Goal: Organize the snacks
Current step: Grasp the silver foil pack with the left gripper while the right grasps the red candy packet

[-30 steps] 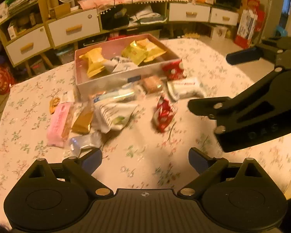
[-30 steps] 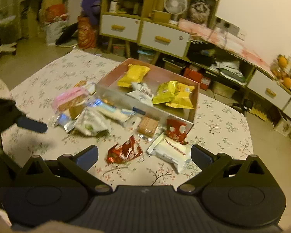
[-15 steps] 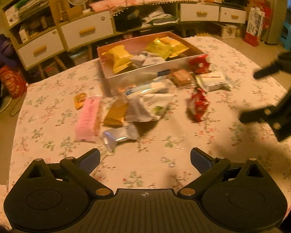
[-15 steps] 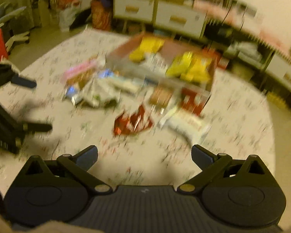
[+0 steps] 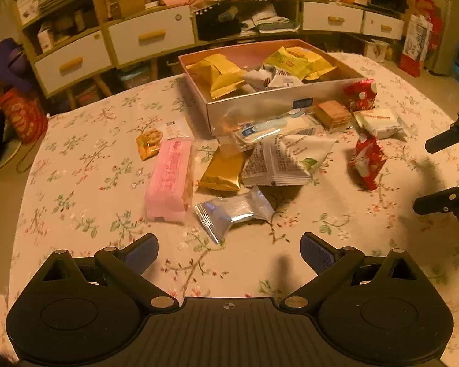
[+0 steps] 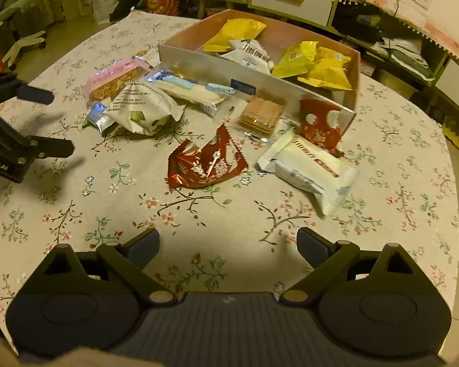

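Left wrist view: looks steeply down over the worktop [image 5: 76, 183], toward the box [image 5: 260, 104].
Right wrist view: same downward tilt, from the opposite side.
Shared: box, scattered snacks.

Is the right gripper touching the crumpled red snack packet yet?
Apart. The right wrist view shows bare tablecloth between the open right gripper and the crumpled red snack packet; nothing sits between its jaws, which have just been closing slightly.

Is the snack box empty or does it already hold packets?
Partly filled: the box holds yellow packets and a white packet.
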{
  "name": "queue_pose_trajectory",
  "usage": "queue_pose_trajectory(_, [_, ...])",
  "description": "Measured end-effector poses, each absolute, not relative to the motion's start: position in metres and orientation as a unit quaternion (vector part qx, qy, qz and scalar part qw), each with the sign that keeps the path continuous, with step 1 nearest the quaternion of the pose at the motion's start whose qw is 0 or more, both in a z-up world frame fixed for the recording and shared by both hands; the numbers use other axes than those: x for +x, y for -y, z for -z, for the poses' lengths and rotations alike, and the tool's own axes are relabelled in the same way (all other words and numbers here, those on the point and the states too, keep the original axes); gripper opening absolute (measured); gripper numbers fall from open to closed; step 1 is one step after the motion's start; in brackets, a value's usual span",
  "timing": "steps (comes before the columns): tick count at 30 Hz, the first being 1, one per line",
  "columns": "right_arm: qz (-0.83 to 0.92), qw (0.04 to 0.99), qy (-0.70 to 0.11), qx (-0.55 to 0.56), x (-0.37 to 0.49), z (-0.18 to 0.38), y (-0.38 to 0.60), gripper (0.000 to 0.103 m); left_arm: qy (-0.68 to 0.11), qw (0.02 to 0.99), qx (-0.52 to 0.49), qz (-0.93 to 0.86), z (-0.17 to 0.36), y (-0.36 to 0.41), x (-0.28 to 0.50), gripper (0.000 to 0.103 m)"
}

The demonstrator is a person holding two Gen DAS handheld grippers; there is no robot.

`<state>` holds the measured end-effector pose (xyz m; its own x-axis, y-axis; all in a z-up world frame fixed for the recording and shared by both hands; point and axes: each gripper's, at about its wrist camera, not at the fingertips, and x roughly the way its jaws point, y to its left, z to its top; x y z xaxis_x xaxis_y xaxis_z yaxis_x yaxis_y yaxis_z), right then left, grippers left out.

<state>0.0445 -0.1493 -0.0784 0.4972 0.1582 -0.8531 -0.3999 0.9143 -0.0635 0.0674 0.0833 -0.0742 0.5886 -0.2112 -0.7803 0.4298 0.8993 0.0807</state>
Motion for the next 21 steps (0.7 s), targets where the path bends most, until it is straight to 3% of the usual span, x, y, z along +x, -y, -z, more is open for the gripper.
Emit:
queue_pose_trajectory(17, [-0.155, 0.87, -0.452, -0.121, 0.071, 0.09, 0.12, 0.096, -0.375, 0.86, 0.217, 0.268, 0.096, -0.06, 0.091, 0.096])
queue_pose_trajectory(21, [-0.154, 0.871, -0.452, -0.117, 0.074, 0.094, 0.118, 0.095, -0.41, 0.856, 0.163, 0.271, 0.096, -0.069, 0.099, 0.083])
